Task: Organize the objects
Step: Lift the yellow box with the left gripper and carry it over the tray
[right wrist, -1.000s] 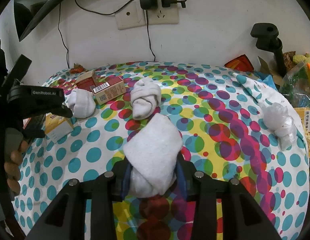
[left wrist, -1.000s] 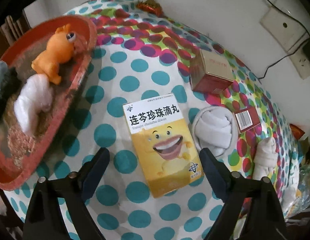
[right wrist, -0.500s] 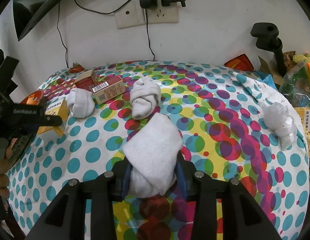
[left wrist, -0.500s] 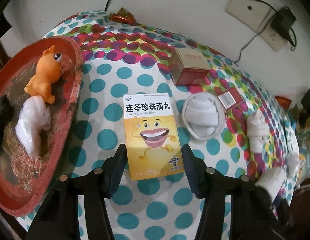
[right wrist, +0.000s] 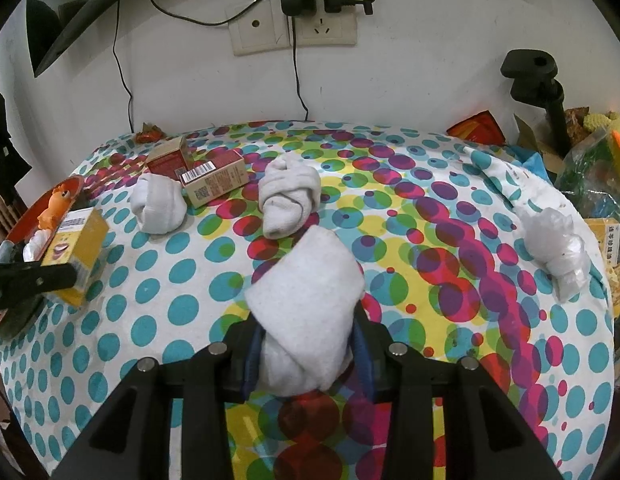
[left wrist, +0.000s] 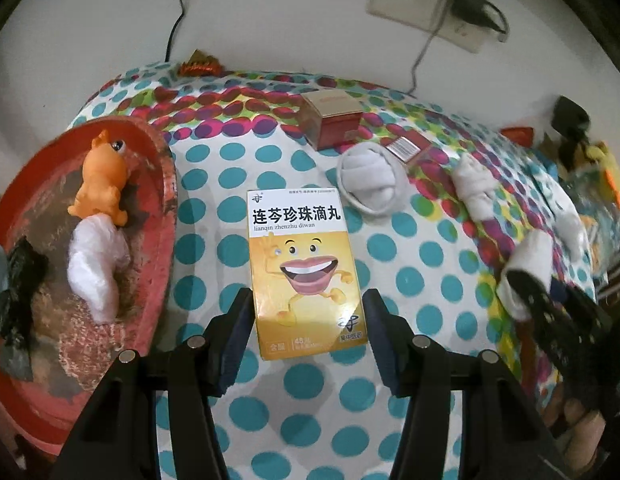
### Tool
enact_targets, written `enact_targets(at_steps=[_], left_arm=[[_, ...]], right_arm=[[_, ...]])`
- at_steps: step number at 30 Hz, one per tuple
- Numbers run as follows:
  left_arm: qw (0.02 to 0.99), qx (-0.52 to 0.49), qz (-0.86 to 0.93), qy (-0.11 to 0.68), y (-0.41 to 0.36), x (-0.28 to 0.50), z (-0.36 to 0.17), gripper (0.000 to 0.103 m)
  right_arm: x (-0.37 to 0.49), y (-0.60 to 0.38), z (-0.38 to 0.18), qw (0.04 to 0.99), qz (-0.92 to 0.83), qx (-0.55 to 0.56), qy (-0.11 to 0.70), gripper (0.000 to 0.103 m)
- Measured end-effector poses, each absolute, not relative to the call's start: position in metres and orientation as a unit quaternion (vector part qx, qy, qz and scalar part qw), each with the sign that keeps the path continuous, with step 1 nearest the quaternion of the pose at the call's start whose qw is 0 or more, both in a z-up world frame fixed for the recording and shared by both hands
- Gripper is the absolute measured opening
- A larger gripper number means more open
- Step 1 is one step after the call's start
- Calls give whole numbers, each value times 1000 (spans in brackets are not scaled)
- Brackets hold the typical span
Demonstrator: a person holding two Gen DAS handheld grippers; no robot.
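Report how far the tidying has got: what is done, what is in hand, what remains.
Done: an orange toy and a white bundle lie in the red tray. In hand: the left gripper is shut on the yellow medicine box; the right gripper is shut on a rolled white sock. Left: two more rolled socks, two red boxes and a plastic bundle on the table.

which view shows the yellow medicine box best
The left wrist view: the yellow medicine box fills the centre, its printed front readable, between the left gripper's fingers. The right wrist view catches it only small and edge-on at far left.
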State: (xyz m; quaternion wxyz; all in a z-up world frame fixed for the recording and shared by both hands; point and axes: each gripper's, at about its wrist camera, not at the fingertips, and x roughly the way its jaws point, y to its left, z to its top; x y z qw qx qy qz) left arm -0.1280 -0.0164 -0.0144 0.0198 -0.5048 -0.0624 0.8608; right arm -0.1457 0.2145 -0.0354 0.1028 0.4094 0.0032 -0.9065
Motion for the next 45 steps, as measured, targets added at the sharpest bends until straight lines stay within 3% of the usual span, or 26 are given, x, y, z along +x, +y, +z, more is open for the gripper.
enact_targets(at_steps=[17,45], left_arm=[[39,-481,875,-33,-39,-86,13,52],[-58,-456,886,-63,-186,-79,22,50]], right_arm=[[-146,209,-37,93,-907,411,23,40],[-146,204,-38,88,-906,411,38,40]])
